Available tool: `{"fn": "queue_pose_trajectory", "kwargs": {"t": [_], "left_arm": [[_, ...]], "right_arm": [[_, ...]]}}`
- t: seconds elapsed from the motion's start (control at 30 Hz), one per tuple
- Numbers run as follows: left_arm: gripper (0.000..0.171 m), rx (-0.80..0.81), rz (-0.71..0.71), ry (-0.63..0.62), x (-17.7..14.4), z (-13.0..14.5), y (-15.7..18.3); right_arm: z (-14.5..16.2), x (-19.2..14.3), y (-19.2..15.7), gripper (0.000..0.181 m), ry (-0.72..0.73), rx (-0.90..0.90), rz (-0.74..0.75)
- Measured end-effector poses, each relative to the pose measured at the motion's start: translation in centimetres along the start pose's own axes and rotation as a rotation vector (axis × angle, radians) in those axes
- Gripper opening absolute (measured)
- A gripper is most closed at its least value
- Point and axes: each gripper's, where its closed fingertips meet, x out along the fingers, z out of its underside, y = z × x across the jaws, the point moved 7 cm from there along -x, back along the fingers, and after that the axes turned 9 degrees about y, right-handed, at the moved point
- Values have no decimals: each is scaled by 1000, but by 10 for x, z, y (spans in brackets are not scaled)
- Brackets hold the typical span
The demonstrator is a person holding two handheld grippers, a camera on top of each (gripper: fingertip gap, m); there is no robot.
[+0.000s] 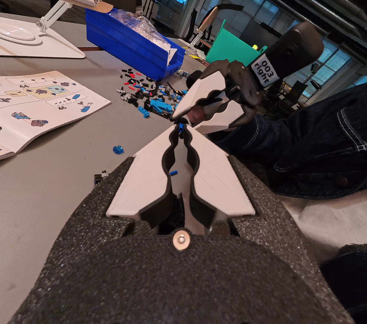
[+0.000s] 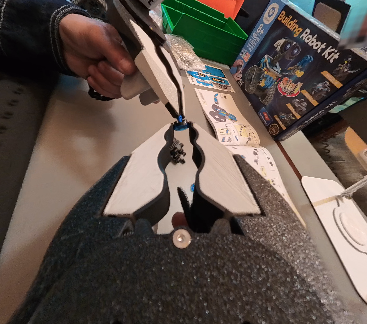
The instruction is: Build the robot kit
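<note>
Left gripper (image 1: pixel 180 128) is pinching a small blue pin (image 1: pixel 180 127) between its fingertips, held above the grey table (image 1: pixel 59 185). Right gripper (image 2: pixel 181 125) is clamping a round blue-and-black piece (image 2: pixel 180 126) at its tips; the pin's end is meeting this piece, so the two grippers are sitting tip to tip. A loose blue stud (image 1: pixel 118 149) is lying on the table just left of them. Beyond, an open instruction booklet (image 1: pixel 39 103) is lying flat, with a scattered pile of small parts (image 1: pixel 147 93) behind. Farther back a blue bin (image 1: pixel 131 46) is holding clear bags.
</note>
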Motion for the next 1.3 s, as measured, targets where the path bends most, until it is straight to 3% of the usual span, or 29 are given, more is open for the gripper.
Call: {"fn": "queue_pose_trajectory", "kwargs": {"t": [0.17, 0.27, 0.57, 0.73, 0.83, 0.87, 0.93, 1.13, 1.3], "left_arm": [[3, 142, 0, -22, 0, 0, 7], [3, 213, -47, -77, 3, 5, 6], [3, 149, -75, -143, 6, 15, -2], [3, 136, -68, -124, 6, 14, -3], [6, 42, -18, -58, 4, 7, -3], [20, -18, -3, -9, 1, 2, -5], [26, -164, 58, 80, -5, -6, -8], [33, -615, 461, 164, 3, -5, 9], [26, -691, 599, 213, 2, -9, 20]], "right_arm": [[-1, -3, 1, 14, 35, 132, -65], [5, -1, -2, 14, -29, 59, -43], [9, 6, -13, 14, -195, -211, -15], [12, 4, -8, 14, -133, -105, -18], [8, 0, -4, 15, -44, -87, 1], [6, -3, -1, 15, -8, -69, 10], [1, -8, 3, 15, 73, -12, 13], [-29, -14, -2, 15, 335, 106, -48], [-37, -8, -11, 16, 350, 46, -60]]}}
